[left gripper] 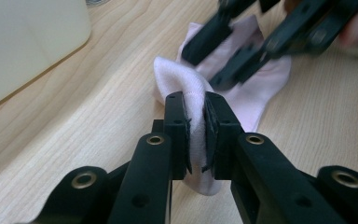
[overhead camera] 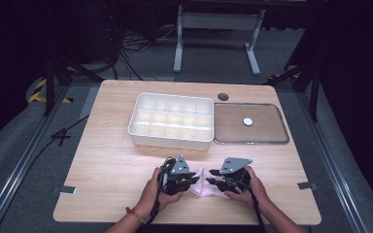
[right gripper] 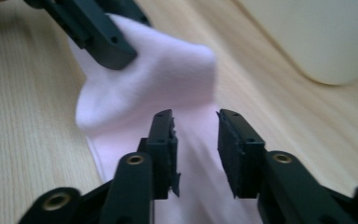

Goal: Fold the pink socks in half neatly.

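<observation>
Nearest to you, your two hands sit side by side at the front edge of the wooden table (overhead camera: pixel 111 145), each wrapped around a gripper, with a pale pink sock (overhead camera: pixel 203 188) lying flat on the wood between them. Your left gripper (left gripper: pixel 195 122) is clamped on the sock: in the left gripper view its two black jaws pinch a raised fold of the pink knit tightly, and the cloth bulges up above the pads and hangs out below them. Your right gripper (right gripper: pixel 196 135) has its jaws parted, with a clear gap between the pads; in the right gripper view the sock lies on the table under and beyond that gap, and the pads do not press on it. From the left gripper view the right gripper's jaws reach in from the upper right and hover over the far part of the sock, blurred. In the high view the two grippers face each other across the sock, close together, grey three-cornered plates on top. Farther back, near the middle of the table, stands a white divided box (overhead camera: pixel 171 120) with rows of small compartments. Just beside it on the right lies a flat clear lid (overhead camera: pixel 250 123) with a small white disc (overhead camera: pixel 247 121) on it. Beyond that, near the far edge, is a dark round grommet (overhead camera: pixel 223 96).
</observation>
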